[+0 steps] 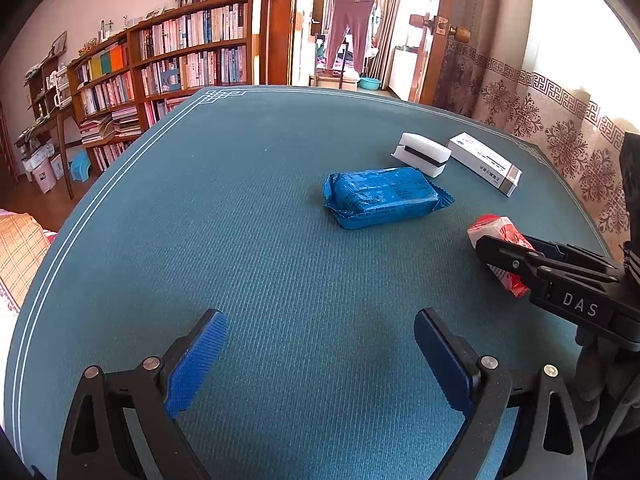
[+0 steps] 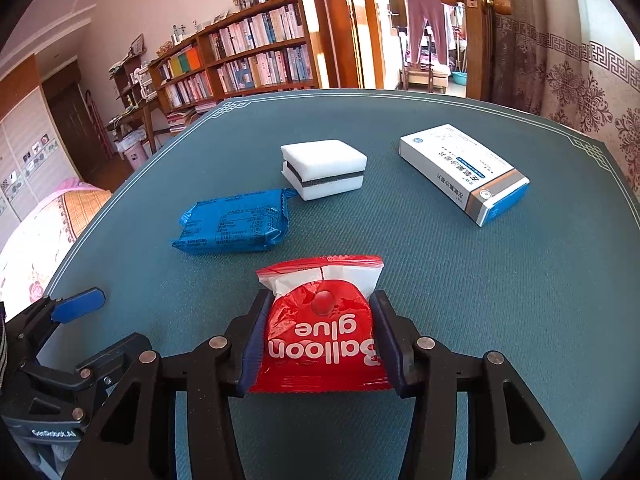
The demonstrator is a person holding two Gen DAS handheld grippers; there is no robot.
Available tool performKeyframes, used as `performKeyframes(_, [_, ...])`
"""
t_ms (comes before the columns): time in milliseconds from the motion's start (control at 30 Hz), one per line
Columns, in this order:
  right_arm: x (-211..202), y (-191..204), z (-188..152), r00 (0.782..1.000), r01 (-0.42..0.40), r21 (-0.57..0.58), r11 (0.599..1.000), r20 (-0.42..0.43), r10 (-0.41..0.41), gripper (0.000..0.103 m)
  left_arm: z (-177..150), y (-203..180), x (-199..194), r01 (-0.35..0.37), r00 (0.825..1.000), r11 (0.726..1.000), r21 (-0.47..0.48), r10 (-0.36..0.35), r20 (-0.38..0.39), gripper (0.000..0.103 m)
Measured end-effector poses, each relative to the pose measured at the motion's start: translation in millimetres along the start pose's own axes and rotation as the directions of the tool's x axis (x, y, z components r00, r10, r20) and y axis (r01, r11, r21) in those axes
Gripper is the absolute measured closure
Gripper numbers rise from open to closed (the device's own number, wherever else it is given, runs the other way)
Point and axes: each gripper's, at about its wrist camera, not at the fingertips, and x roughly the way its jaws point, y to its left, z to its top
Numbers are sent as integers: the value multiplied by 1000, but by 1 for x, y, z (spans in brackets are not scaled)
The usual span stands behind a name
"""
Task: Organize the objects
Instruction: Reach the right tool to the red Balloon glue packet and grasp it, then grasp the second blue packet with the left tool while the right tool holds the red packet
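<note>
While the right hand-held gripper (image 2: 320, 340) was clamped on the red "Balloon glue" packet (image 2: 320, 332), the packet sat squeezed between both blue pads with its crinkly white-and-red top edge sticking out past the fingertips. From the left wrist view you could see that same right hand-held gripper (image 1: 508, 256) coming in from the right side with the red packet (image 1: 500, 232) poking out of it, low over the surface (image 1: 240, 240); can't really tell if the packet was touching the cloth or just above it.

The left hand-held gripper (image 1: 320, 356) was spread wide with nothing between its fingers, just teal cloth showing in the gap. In the right wrist view it showed up at the lower left (image 2: 80, 304), off to the side of the packet.

A bit further out lay the blue wrapped snack bar (image 2: 232, 224), flat on the surface, just ahead and left of the red packet. Right behind its far right corner was the white sponge block (image 2: 324, 168) with a dark stripe through the middle, looked like it was touching or nearly touching the wrapper's crimped end. Off to the right of that, apart from it, the white medicine box (image 2: 464, 172) lay flat at an angle.

Way at the back, past the surface edge, there was a bookshelf (image 2: 248, 56) packed with books and an open doorway with pink trousers (image 2: 426, 20) hanging up.
</note>
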Motion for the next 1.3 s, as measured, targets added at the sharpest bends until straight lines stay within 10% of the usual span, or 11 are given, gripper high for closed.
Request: performKeyframes(1300, [-48,-19,-51,997,-73,122,990,34,69,53,83,-52,78,-58,998,930,363,65,-7,0])
